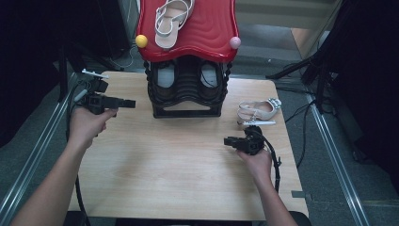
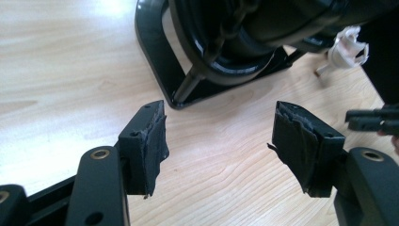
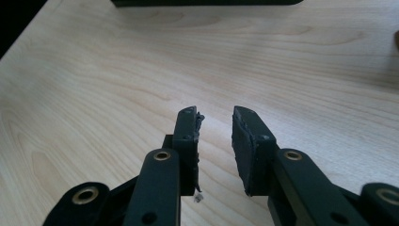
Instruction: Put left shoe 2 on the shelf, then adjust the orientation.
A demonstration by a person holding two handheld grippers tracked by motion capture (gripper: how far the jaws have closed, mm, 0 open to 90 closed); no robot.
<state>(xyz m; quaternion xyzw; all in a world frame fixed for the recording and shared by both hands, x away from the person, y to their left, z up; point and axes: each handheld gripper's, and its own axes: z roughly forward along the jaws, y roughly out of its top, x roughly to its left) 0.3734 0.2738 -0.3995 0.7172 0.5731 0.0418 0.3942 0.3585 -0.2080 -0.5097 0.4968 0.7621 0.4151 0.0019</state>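
A black shoe rack (image 1: 187, 89) with a red wavy top shelf (image 1: 207, 28) stands at the table's far middle. A beige strappy sandal (image 1: 171, 21) lies on the red shelf, and its pale mate (image 1: 258, 112) lies on the table to the right of the rack. My left gripper (image 1: 131, 103) hovers left of the rack, pointing toward it. In the left gripper view it (image 2: 219, 117) is open wide with bare wood between its pads, and the rack's base (image 2: 155, 56) is just ahead. My right gripper (image 1: 227, 140) sits low near the pale sandal. Its own view shows this gripper (image 3: 214, 113) open with a narrow, empty gap.
Dark shoes (image 1: 165, 75) sit on the rack's lower level. A yellow knob (image 1: 141, 41) and a pink knob (image 1: 235, 42) cap the red shelf's front corners. The wooden table (image 1: 179, 179) stretches toward me. Metal rails and cables run along the floor on both sides.
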